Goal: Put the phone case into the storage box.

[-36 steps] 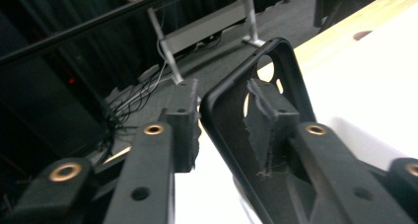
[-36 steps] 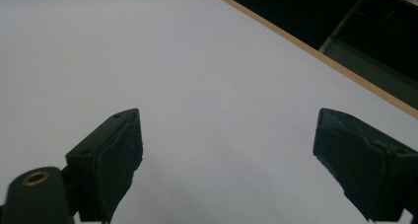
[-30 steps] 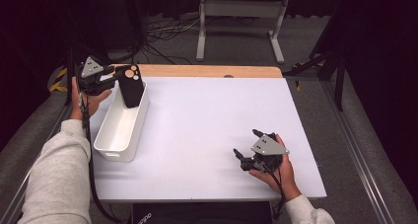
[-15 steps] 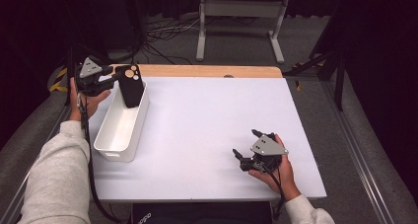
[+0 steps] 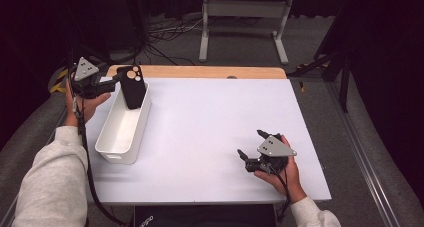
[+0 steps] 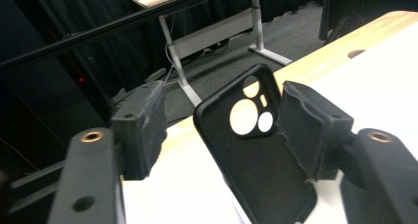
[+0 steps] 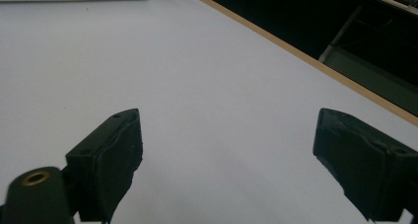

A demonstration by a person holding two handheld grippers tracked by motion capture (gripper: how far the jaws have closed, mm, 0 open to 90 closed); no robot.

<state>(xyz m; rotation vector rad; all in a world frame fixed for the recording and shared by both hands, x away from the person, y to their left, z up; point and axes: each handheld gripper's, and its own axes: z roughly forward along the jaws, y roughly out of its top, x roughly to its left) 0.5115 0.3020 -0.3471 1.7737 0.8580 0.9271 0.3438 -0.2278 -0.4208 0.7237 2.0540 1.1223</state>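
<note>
A black phone case with round camera cutouts stands on end in the far end of a white bin, leaning on its rim. My left gripper is at the bin's far left corner, open, with its jaws either side of the case. In the left gripper view the case rests against the right pad, and a wide gap separates it from the left pad. My right gripper lies low over the white table at the near right, open with nothing between its jaws.
The bin runs along the table's left side and looks empty apart from the case. A wooden strip edges the table's far side. Beyond it are a metal desk frame and cables on dark carpet.
The left gripper has drawn back slightly to the left, while the case stays leaning in the bin. The right gripper has hardly moved.
</note>
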